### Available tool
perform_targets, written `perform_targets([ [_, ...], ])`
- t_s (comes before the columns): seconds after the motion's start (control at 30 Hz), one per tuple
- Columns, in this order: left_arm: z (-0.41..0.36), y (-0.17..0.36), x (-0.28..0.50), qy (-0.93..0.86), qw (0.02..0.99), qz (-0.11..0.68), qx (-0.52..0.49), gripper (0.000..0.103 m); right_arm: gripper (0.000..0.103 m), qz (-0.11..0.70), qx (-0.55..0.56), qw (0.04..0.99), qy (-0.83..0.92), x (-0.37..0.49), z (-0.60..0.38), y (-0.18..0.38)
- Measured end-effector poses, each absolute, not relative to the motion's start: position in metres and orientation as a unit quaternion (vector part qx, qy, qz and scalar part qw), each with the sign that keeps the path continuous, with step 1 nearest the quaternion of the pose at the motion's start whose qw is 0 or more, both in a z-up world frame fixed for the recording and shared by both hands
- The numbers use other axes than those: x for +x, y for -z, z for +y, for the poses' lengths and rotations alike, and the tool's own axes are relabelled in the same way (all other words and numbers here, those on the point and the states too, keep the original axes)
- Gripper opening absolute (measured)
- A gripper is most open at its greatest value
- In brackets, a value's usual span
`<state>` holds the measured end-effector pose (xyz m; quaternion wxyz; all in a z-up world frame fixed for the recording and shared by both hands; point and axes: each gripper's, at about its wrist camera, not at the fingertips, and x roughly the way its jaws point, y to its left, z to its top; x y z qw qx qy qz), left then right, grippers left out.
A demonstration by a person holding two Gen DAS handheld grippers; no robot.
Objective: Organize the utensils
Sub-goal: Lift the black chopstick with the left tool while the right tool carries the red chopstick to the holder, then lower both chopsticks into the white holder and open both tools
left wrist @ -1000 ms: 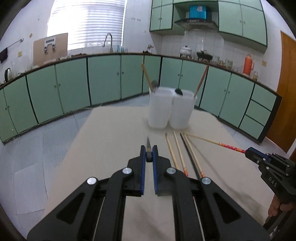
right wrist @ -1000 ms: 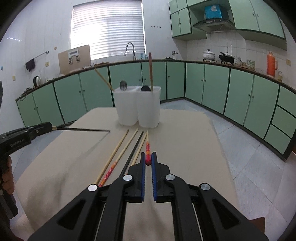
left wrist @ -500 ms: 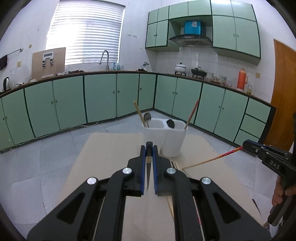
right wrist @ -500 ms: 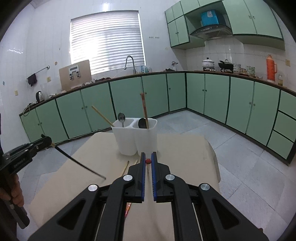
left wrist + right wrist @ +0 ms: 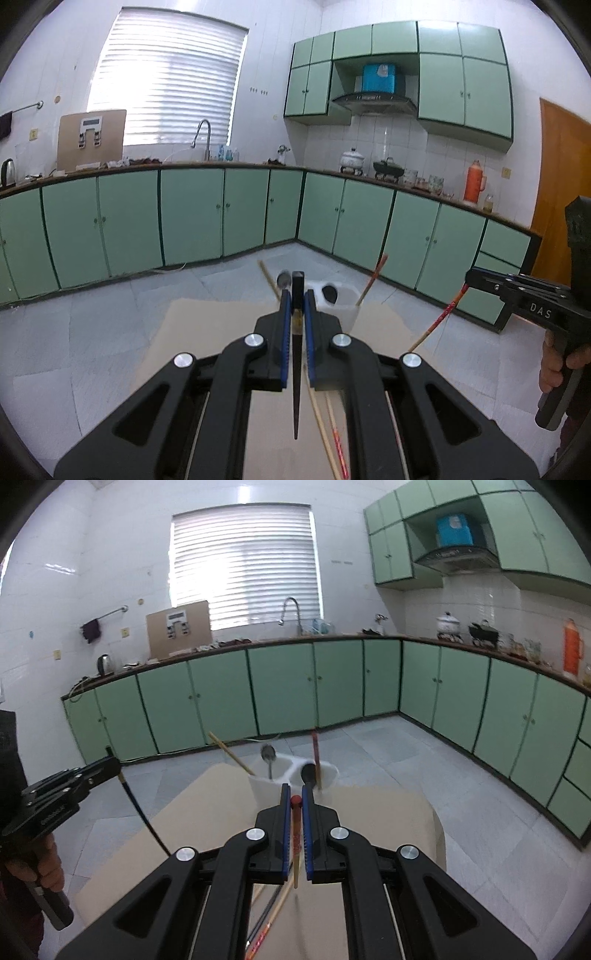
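Observation:
My left gripper is shut on the thick end of a black chopstick, whose thin tip hangs down over the beige table. My right gripper is shut on a red-topped wooden chopstick that also hangs tip down. Each gripper shows in the other's view: the right gripper with its red-patterned chopstick, the left gripper with its black chopstick. Just beyond both stands a white two-compartment holder with a spoon, a dark ladle and chopsticks. Several chopsticks lie on the table.
A hand holds the right gripper's handle, another hand the left's. Green cabinets and a grey tiled floor surround the table. The table's far edge runs close behind the holder.
Both grippers have risen above the table with their chopsticks. The chopsticks swung from lying forward to hanging tip down. The holder and table now sit lower in both views.

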<state>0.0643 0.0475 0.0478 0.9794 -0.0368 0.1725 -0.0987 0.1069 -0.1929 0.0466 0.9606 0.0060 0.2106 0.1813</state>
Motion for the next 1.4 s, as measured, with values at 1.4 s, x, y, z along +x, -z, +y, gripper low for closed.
perform_targets([
  [1.4,-0.002,-0.025,0.270,0.088,0.982,0.165,-0.016,0.032,0.014,0.255,0.007,0.955,-0.154,0.266,-0.185,-0.038],
])
